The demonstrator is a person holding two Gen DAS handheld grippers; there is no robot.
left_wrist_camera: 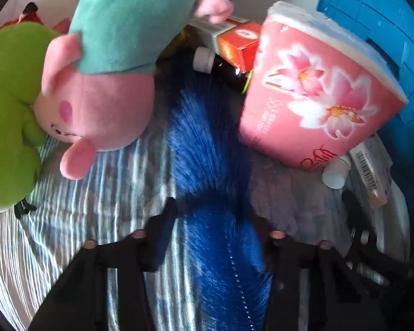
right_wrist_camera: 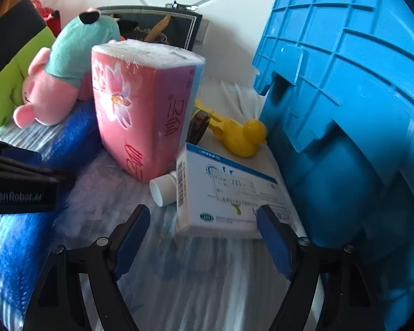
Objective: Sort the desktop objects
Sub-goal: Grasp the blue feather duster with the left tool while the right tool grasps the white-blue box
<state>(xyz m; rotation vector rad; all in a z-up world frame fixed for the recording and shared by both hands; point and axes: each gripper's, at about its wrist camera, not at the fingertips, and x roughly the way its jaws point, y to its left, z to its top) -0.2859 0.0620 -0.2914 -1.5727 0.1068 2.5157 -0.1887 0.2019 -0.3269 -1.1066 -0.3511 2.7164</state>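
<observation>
The right gripper [right_wrist_camera: 204, 237] stands open before the white medicine box [right_wrist_camera: 229, 198], which lies beside the blue crate [right_wrist_camera: 345, 110]. Light, stiff card, it looks best pinched across its narrow sides. The left gripper's [left_wrist_camera: 218, 234] state is unclear.

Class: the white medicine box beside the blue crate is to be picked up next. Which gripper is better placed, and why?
Right. The right gripper is open, with the medicine box just ahead between its fingers. The left gripper points at the blue brush, and the pink tissue pack blocks its way.
</observation>
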